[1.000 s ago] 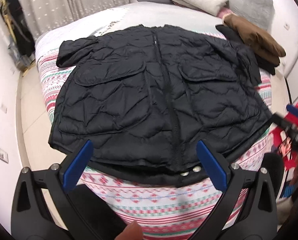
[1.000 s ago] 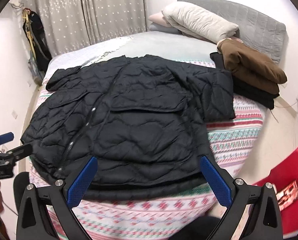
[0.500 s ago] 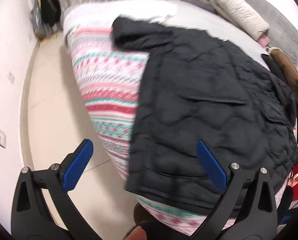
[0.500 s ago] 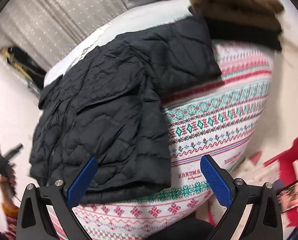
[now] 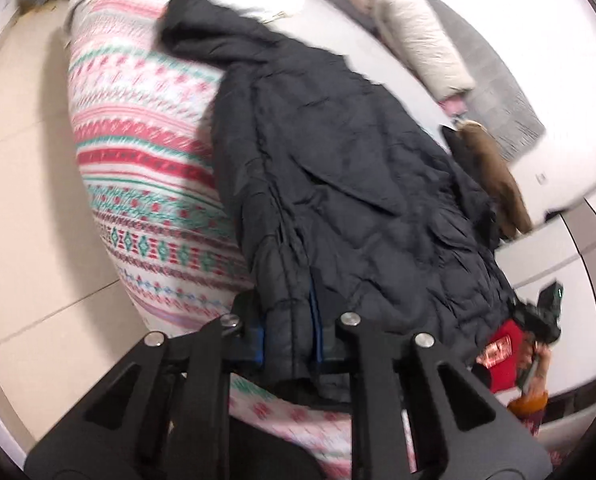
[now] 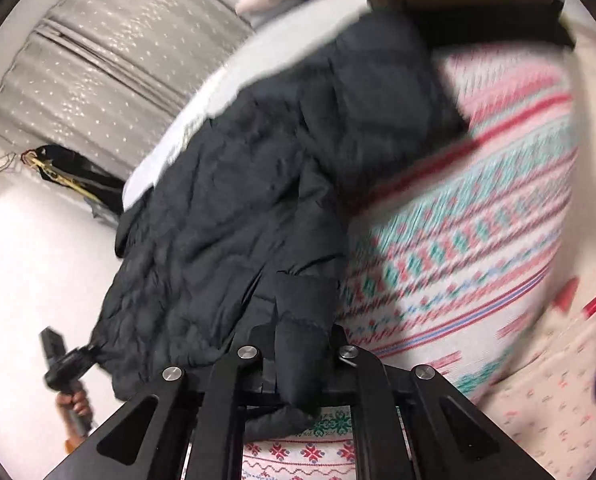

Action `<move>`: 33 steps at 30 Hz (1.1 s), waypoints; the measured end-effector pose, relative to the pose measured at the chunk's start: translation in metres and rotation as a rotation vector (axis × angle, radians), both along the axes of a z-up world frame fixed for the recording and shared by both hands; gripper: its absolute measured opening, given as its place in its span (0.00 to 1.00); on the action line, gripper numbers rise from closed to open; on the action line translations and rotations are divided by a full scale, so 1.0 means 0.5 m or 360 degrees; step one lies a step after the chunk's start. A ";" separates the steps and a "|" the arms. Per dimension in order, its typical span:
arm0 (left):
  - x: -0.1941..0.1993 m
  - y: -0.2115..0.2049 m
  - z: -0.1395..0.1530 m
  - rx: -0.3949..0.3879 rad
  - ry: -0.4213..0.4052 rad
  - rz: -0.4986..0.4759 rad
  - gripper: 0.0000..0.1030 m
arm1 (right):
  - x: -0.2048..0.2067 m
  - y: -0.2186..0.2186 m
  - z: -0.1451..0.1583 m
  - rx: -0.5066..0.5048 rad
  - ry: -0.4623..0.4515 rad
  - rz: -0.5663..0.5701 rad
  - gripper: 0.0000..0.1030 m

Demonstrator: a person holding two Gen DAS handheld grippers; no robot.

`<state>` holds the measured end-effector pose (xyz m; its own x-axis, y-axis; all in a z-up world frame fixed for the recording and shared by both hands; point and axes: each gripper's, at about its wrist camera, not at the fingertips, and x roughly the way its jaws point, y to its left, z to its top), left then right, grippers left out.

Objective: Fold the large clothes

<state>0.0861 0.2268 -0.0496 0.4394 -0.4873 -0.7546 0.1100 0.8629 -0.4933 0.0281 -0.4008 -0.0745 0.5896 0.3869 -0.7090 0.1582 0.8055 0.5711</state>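
A black quilted jacket [image 5: 338,168] lies spread on a bed with a patterned blanket [image 5: 138,160]. My left gripper [image 5: 288,332] is shut on the jacket's bottom hem at its left corner. My right gripper [image 6: 302,356] is shut on the hem at the jacket's [image 6: 238,200] right corner. The fabric bunches between the jaws in both views and hides the blue pads almost fully. The left gripper also shows in the right wrist view [image 6: 64,360], at the far corner of the hem.
Pillows [image 5: 422,36] and a grey headboard [image 5: 498,80] are at the far end. A folded brown and black pile [image 5: 494,176] sits beside the jacket. Tiled floor [image 5: 30,208] runs along the bed's left side. Red items [image 5: 502,360] and curtains [image 6: 98,60] are nearby.
Both grippers went from wide open above the bed down to the jacket's bottom corners and shut on the hem. The views swung outward to each side.
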 end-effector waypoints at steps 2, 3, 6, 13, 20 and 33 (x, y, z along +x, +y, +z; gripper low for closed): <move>-0.036 -0.017 0.018 0.0064 0.0026 -0.0089 0.18 | -0.017 -0.017 0.029 -0.0106 -0.0001 -0.0049 0.08; -0.045 -0.034 0.014 0.0127 0.0060 -0.0123 0.18 | -0.017 -0.019 0.035 -0.0154 0.0018 -0.0053 0.08; -0.069 -0.073 -0.022 0.0402 0.0162 -0.0223 0.18 | -0.020 -0.012 0.014 -0.0376 0.0165 -0.0045 0.08; -0.081 -0.103 -0.056 0.0796 0.0131 -0.0241 0.70 | -0.001 0.061 -0.087 -0.0906 0.0436 0.0085 0.25; -0.006 -0.076 0.014 0.0969 -0.0156 -0.0176 0.81 | 0.013 0.080 0.011 -0.1126 0.0349 0.0047 0.56; 0.426 -0.123 -0.020 0.1312 -0.0418 0.0026 0.81 | 0.154 0.199 0.090 -0.0869 0.0012 0.0210 0.70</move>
<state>0.2991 0.1652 -0.0598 0.6514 0.1787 -0.7374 0.1173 0.9365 0.3305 0.1052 -0.3015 -0.0294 0.5553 0.0323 -0.8310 0.0388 0.9972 0.0646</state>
